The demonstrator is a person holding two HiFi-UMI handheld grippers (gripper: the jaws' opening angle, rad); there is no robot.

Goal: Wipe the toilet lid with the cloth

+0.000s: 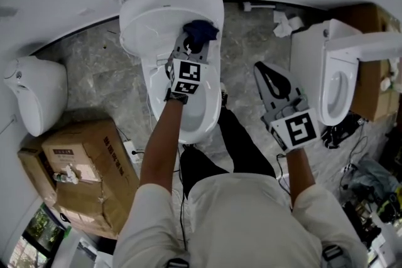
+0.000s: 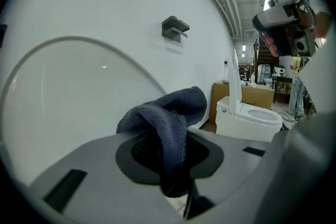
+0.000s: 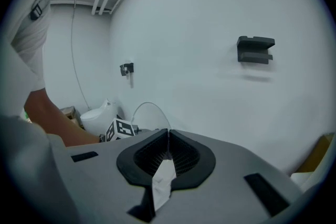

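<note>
Dark blue cloth point(image 1: 201, 29) is noted bunched at the upper right edge of the raised toilet lid point(image 1: 157, 12); contact with the lid surface cannot be confirmed. The cloth is clenched between the jaws of the left tool point(image 2: 169, 153), with a fold draped over and down through the jaw seam. The left tool is held out over the open toilet bowl point(image 1: 204, 117), pointed toward the white wall. The right tool point(image 1: 264, 70) is clenched shut and held well apart from that toilet, over the grey marble floor point(image 1: 100, 66). A thin white strip is seen at its jaw seam; its nature is not determined. A second toilet point(image 1: 336, 88) is recorded to the right with its lid up, and a third toilet point(image 1: 38, 94) to the left. A cardboard box point(image 1: 81, 166) is recorded on the floor just beside the third toilet. A grey wall bracket point(image 2: 175, 28) is noted above the lid.
</note>
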